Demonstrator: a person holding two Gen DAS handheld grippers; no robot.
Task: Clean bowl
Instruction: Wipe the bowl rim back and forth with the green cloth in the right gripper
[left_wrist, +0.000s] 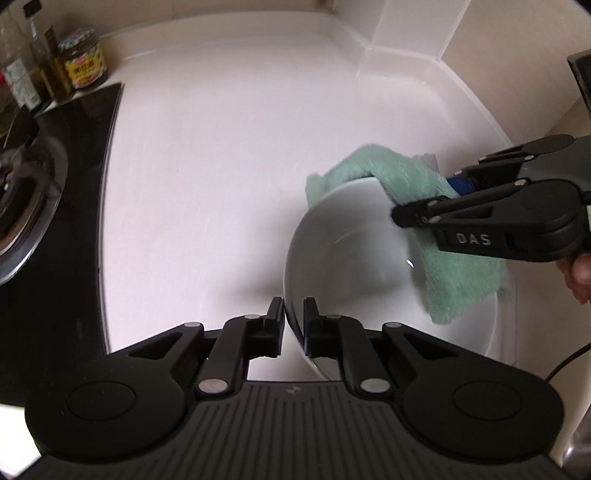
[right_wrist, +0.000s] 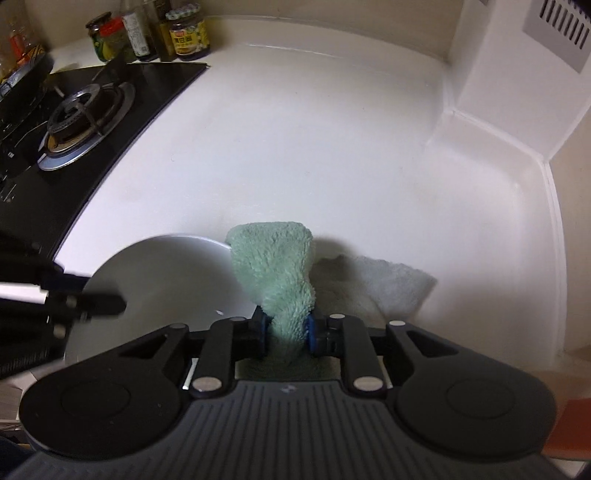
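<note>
Left gripper (left_wrist: 294, 325): jaws pinched on the near rim of the white bowl (left_wrist: 354, 258), one finger outside the wall, one inside. Bowl is tilted, mouth turned toward the right gripper, over the white countertop (left_wrist: 221, 166).

Right gripper (right_wrist: 286, 332): blue pads (right_wrist: 310, 330) clamped on a bunched green microfiber cloth (right_wrist: 277, 266). Cloth sticks out ahead of the fingers, touching the bowl's right rim.

Left wrist view only: the cloth drapes over the bowl's far rim and hangs down inside the right half of the bowl; the right gripper comes in from the right, part of the person's hand (left_wrist: 580, 273) behind it at the frame edge. Cloth edge is motion-blurred.

Right wrist view only: a white towel (right_wrist: 388, 284) lying flat on the counter just right of the green cloth; the left gripper's fingers blurred at the left edge over the bowl; full gas burner (right_wrist: 81, 107) on the black hob (right_wrist: 155, 81), far left.

Both views: jars and bottles (right_wrist: 188, 35) lined up at the far left corner behind the hob.
</note>
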